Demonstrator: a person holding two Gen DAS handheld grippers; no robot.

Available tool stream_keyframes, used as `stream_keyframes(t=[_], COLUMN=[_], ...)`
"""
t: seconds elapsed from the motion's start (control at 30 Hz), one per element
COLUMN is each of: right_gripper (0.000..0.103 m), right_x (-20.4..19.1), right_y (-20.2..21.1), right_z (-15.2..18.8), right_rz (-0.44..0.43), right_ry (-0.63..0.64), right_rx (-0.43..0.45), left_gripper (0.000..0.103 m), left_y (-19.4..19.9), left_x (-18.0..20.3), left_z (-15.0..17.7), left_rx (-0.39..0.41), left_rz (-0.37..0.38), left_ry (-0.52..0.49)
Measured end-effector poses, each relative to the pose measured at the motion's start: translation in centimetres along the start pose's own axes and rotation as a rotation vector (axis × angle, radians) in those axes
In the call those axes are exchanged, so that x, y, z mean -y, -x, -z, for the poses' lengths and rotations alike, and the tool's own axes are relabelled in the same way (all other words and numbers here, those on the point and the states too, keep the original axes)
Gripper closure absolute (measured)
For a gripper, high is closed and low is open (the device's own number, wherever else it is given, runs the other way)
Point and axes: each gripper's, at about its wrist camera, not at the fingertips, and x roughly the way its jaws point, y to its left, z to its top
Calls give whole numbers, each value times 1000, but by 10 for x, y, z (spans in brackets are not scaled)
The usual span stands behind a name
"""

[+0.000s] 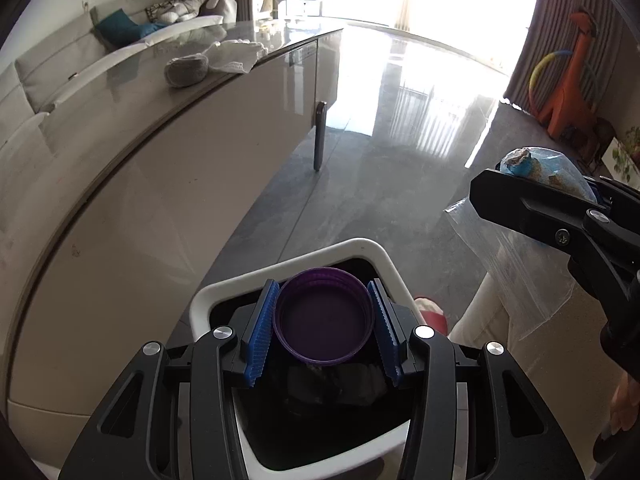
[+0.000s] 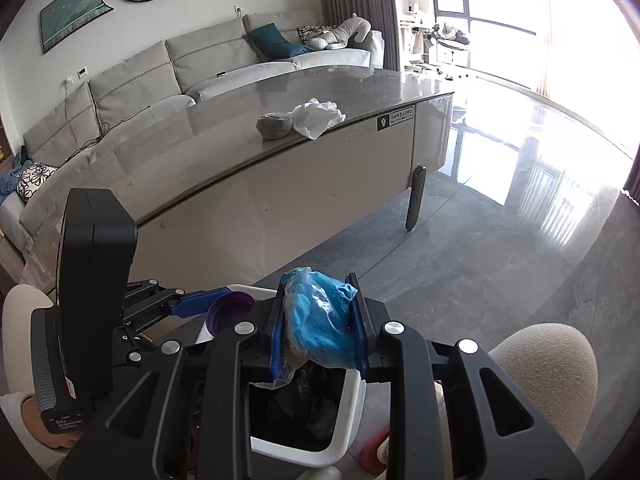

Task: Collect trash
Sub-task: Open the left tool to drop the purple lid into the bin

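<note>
Writing is hardly found in the left wrist view: only a small dark label [image 1: 307,53] is seen on the far end of the table's side panel, and it cannot be read. Near the bottom, the left gripper [image 1: 324,326] is clamped on a purple lid [image 1: 323,318], whose hollow side is turned to the camera; both blue pads [image 1: 262,330] are pressed against its rim. Under it a white trash bin [image 1: 370,249] is placed on the floor, with a black liner and dark, unclear contents inside. At the right, the right gripper [image 1: 520,178] is seen from the side, and a clear plastic bag [image 1: 516,276] with blue material is hung from it. On the table [image 1: 120,152], far and to the left, a grey bundle [image 1: 187,71] and a white cloth [image 1: 234,55] are laid side by side.

In the right wrist view, the words "Data Acquisition System" are printed on the black body of the left gripper [image 2: 224,308], at the lower left. The label [image 2: 396,119] on the table [image 2: 240,184] carries a small symbol and characters too small to be read. The right gripper [image 2: 320,326] is closed on the crumpled plastic bag [image 2: 320,320], which holds blue material. The bin [image 2: 348,412] is directly below it, and dark trash can be seen inside. The purple lid [image 2: 228,312] is held just to the left, above the bin's rim. The grey bundle [image 2: 275,125] and the white cloth [image 2: 318,117] are lying on the table top, touching each other.
</note>
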Motion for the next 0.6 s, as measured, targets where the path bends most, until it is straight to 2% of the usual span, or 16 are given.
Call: stream_keyframes(t=[0.07,0.1,0.13,0.17,0.2,0.3,0.47,0.6], right_gripper=[75,75,75,75,75,75,75,75], right_x=[0,0,1,1,1,2,2,1], right_y=[-3,-5,-7,-9,-11,-15,-18,-18], right_z=[2,3,4,5,6,8,8,7], right_rz=[3,5,8,12,16,23,20,14], right_ry=[1,-1,0,2,3,5,5,6], right_rx=[-10,-14,-21,-28,-34,-50,-61,-61], left_gripper=[56,52,41,11,4,4,4,4], left_y=[-6,-9,-13,-17,-20,-33,-39,-35], left_x=[1,2,3,3,3,3,-4,-7], left_z=[1,2,2,3,5,7,12,11], left_rx=[-10,-21,-37,-50,-54,-78,-106,-97], left_rz=[-1,4,-19,-49,-59,-101,-94,-94], left_ry=[-5,-10,-15,-18,-24,-56,-43,-37])
